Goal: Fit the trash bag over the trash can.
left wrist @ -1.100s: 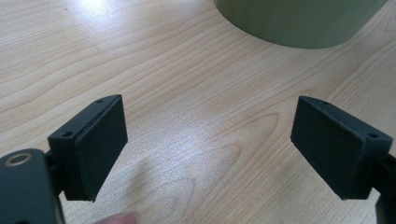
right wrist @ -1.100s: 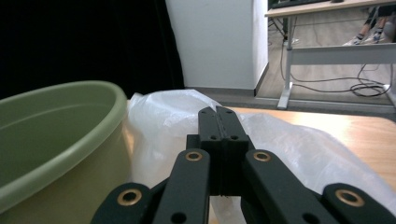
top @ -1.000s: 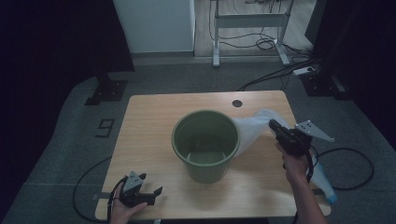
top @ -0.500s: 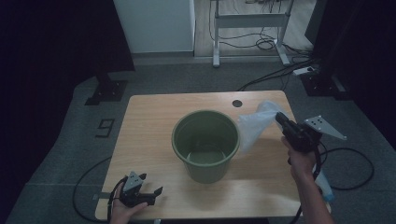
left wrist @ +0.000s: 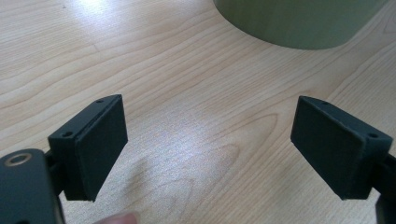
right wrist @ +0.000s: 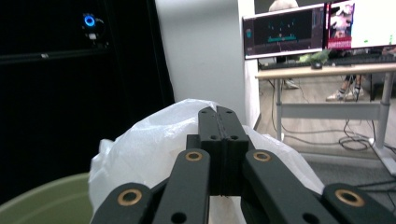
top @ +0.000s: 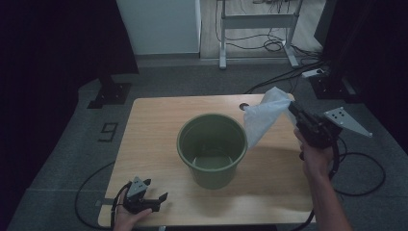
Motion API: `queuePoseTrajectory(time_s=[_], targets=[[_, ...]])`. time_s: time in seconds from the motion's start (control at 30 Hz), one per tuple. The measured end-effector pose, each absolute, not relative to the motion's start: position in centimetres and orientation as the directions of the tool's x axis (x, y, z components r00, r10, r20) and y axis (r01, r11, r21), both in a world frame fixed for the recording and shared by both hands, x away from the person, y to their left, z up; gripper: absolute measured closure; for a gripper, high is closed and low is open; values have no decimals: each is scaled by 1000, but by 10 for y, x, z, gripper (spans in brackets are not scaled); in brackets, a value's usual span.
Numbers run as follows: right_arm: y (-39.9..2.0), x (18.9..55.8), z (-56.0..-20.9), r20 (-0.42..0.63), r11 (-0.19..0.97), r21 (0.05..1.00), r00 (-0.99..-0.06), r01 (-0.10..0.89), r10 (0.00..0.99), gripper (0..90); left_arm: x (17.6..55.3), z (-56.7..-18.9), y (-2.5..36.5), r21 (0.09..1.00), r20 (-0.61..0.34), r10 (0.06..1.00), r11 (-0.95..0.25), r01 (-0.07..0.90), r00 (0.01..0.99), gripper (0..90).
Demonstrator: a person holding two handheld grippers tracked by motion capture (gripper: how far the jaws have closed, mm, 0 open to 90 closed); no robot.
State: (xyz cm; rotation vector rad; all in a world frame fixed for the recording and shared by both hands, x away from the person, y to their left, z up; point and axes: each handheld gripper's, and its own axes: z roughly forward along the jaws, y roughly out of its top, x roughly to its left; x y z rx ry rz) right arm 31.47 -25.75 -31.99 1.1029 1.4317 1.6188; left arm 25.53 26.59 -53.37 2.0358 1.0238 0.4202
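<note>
A green plastic bucket point(top: 212, 148) stands upright in the middle of the wooden table point(top: 154, 130). My right gripper point(top: 292, 109) is raised beside the bucket's right rim, shut on a thin white plastic bag point(top: 262, 120) that hangs down and left toward the rim. In the right gripper view the jaws are pressed together with the white bag point(right wrist: 154, 144) bunched behind them and the bucket rim point(right wrist: 46, 203) low at the left. My left gripper point(top: 155, 199) rests at the table's front left corner, open, with bare wood between its pads point(left wrist: 93, 144); the bucket's base point(left wrist: 299, 23) lies ahead.
A round cable hole point(top: 244, 106) sits near the table's far edge. Cables trail on the grey floor around the table. A metal desk frame point(top: 257, 29) stands behind, and monitors on a desk point(right wrist: 322, 32) are seen in the right gripper view.
My right gripper has risen with the white bag, lifting it from beside the bucket until it hangs above the rim's right side. The left gripper has stayed put.
</note>
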Motion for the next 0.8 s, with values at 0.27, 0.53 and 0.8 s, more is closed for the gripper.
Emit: queuePoseTrajectory(time_s=[0.27, 0.53, 0.8], targets=[[-245, 309, -290, 112, -131, 991, -417, -17, 902, 891, 256, -534, 267, 782, -62, 784, -346, 519, 617, 106], [-243, 311, -287, 115, -133, 991, -411, -16, 904, 891, 256, -534, 267, 781, -64, 784, -346, 520, 618, 106], [-245, 311, -288, 120, -138, 990, -404, -16, 907, 891, 256, -534, 265, 778, -62, 782, -351, 521, 620, 106]])
